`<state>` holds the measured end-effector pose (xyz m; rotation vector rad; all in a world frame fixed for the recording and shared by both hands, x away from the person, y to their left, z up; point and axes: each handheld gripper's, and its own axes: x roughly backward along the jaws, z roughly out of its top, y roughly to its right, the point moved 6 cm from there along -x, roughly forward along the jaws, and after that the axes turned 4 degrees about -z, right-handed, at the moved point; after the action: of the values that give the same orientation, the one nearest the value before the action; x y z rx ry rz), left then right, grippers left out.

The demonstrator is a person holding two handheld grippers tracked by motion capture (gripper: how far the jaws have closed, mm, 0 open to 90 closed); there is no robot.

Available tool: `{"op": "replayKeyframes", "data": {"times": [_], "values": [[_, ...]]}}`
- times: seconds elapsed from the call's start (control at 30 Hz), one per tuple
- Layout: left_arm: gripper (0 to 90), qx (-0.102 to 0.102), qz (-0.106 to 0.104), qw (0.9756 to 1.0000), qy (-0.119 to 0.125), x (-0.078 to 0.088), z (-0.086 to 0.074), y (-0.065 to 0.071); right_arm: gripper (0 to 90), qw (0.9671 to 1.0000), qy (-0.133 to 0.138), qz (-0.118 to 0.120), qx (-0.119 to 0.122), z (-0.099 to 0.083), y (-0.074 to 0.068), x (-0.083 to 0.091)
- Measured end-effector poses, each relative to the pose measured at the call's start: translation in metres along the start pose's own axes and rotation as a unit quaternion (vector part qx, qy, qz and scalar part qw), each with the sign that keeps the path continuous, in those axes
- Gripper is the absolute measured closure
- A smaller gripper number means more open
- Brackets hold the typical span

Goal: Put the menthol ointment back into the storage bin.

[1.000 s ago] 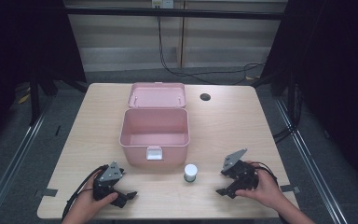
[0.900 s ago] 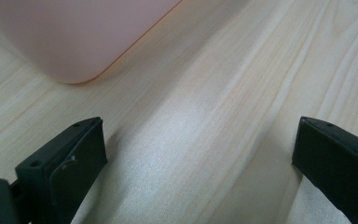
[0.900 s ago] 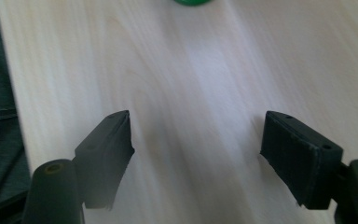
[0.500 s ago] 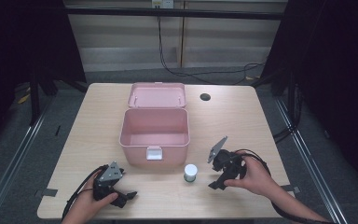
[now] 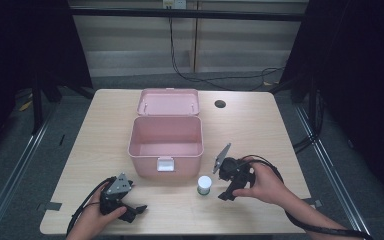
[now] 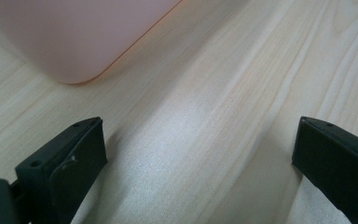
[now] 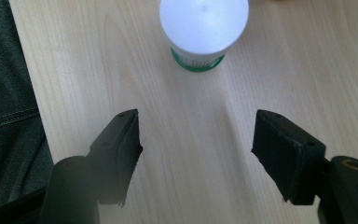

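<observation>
Since the earlier frame, right gripper (image 5: pixel 215 187) comes beside the small white jar (image 5: pixel 204 185), jaws closing but half apart, empty. Jar is not yet grasped; pink box (image 5: pixel 166 142) waits open

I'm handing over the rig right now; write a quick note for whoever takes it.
Right gripper: open, jaws have just been closing, nothing between them, aimed at the bottle.
Left gripper: open, holding nothing, resting near the table's front edge.
Bottle: upright in front of the pink box, whose lid is open.
Done: nothing gripped yet.
Left: likely grasp the bottle and put it in the box.
</observation>
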<state>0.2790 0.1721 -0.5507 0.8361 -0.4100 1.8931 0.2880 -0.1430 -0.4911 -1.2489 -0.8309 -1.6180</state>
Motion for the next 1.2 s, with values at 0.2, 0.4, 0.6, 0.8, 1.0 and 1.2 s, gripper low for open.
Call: {"op": "replayKeyframes", "data": {"times": [0.2,0.4,0.6,0.8,1.0,1.2], "values": [[2.1,0.000,0.000,1.0000,0.000,0.000,0.000,0.000,34.0,0.9998,-0.008,-0.003,0.018,0.013,-0.002,-0.005],[2.2,0.000,0.000,1.0000,0.000,0.000,0.000,0.000,35.5,0.9997,-0.012,-0.006,0.021,0.021,-0.002,-0.005],[2.2,0.000,0.000,1.0000,0.000,0.000,0.000,0.000,38.6,0.9994,-0.021,0.002,0.026,0.033,-0.001,-0.009],[2.2,0.000,0.000,1.0000,0.000,0.000,0.000,0.000,42.9,0.9994,-0.022,0.004,0.024,0.044,-0.002,-0.013],[2.2,0.000,0.000,1.0000,0.000,0.000,0.000,0.000,46.7,0.9995,-0.019,0.003,0.023,0.047,0.001,-0.014],[2.2,0.000,0.000,1.0000,0.000,0.000,0.000,0.000,50.2,0.9996,-0.025,0.003,0.015,0.051,0.001,-0.016]]}}
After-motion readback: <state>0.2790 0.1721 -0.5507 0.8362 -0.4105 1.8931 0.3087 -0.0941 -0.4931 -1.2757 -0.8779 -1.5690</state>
